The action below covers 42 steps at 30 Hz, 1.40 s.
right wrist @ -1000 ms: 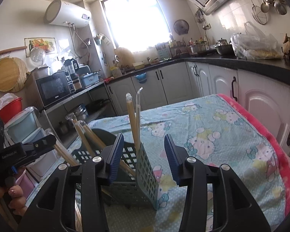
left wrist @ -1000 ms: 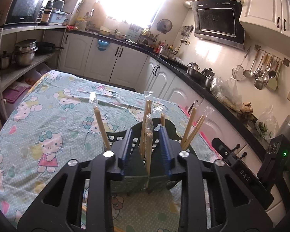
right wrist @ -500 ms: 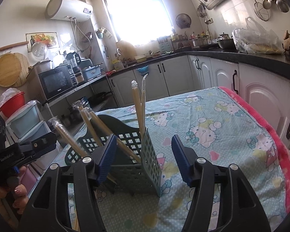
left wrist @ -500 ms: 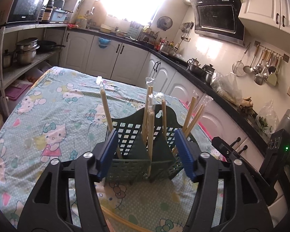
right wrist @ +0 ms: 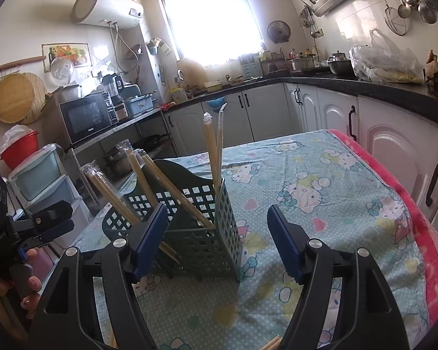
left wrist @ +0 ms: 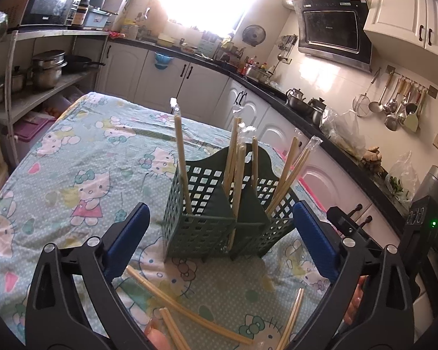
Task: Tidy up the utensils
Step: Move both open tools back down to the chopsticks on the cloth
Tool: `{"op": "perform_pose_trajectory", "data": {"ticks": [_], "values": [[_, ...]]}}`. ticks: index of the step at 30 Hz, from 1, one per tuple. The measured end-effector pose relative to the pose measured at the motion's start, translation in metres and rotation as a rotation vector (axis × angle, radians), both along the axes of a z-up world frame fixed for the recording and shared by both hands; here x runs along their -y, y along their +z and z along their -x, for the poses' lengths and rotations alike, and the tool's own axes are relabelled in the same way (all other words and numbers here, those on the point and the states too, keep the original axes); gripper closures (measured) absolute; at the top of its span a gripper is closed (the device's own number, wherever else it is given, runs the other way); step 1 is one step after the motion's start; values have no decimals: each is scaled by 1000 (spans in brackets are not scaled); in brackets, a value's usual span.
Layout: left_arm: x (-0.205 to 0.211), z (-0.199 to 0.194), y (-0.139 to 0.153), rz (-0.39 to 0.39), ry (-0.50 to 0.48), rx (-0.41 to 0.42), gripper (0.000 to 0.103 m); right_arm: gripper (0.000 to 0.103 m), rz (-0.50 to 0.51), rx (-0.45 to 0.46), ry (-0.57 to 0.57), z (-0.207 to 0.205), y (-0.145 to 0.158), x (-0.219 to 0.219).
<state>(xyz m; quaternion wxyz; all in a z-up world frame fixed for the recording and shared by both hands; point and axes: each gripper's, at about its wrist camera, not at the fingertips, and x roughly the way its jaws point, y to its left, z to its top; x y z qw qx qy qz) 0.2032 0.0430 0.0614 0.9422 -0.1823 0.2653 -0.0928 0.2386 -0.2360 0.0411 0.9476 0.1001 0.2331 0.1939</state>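
Note:
A dark green slotted utensil basket [left wrist: 207, 227] [right wrist: 201, 242] stands on the cartoon-cat tablecloth [left wrist: 87, 160]. Several plastic-wrapped chopsticks [left wrist: 180, 157] [right wrist: 211, 151] stand in its compartments, some leaning. Loose chopsticks [left wrist: 189, 315] lie on the cloth in front of the basket. My left gripper [left wrist: 220, 227] is just short of the basket, its jaws opening wide on either side with nothing pressed. My right gripper [right wrist: 217, 224] faces the basket's corner, jaws also opening, pads clear of the mesh.
A pink blanket edge [right wrist: 423, 233] marks the table's right side. White cabinets [right wrist: 321, 110] and a black counter run behind. A shelf with pots [left wrist: 48, 70] stands to the left. A hand [right wrist: 29, 285] holds the other gripper's handle at the left.
Both grippers have opened wider and drawn back from the basket. The basket now stands free, and loose chopsticks on the cloth have come into the left wrist view.

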Motion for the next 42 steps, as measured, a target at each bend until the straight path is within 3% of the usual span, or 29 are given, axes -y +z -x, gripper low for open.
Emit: {"op": "perform_pose_trajectory", "data": {"ticks": [42], "values": [[-10, 43, -53, -35, 10, -162, 11, 29, 81, -90, 51, 48, -26, 6]]}}
